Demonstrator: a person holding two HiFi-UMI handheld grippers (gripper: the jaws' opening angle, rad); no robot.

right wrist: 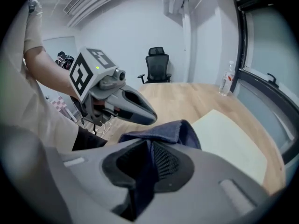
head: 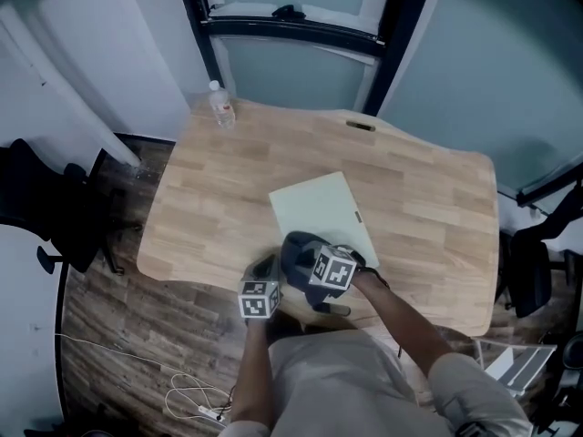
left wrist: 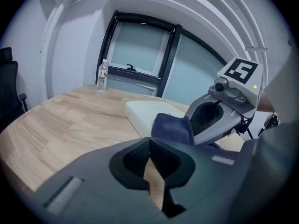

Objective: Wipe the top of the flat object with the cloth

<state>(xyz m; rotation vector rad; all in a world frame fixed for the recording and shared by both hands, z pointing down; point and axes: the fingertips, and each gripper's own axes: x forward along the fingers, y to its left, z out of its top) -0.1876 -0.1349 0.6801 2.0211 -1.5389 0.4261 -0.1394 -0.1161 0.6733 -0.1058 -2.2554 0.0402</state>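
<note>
My right gripper (right wrist: 150,149) pinches the cloth (right wrist: 175,130) for wiping the board (right wrist: 233,146) ahead; my left gripper (left wrist: 150,148) idles beside it, closed and empty.

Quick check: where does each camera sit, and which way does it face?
Head view: on the person's head, looking steeply down at the table; left forearm and right forearm show.
Left gripper view: on the left claw, facing the window across the pad; its shut jaws show.
Right gripper view: on the right claw, facing the office chair; its jaws clamp the cloth.
Shared: both gripper views catch the pad, cloth, water bottle and each other's claw.
</note>
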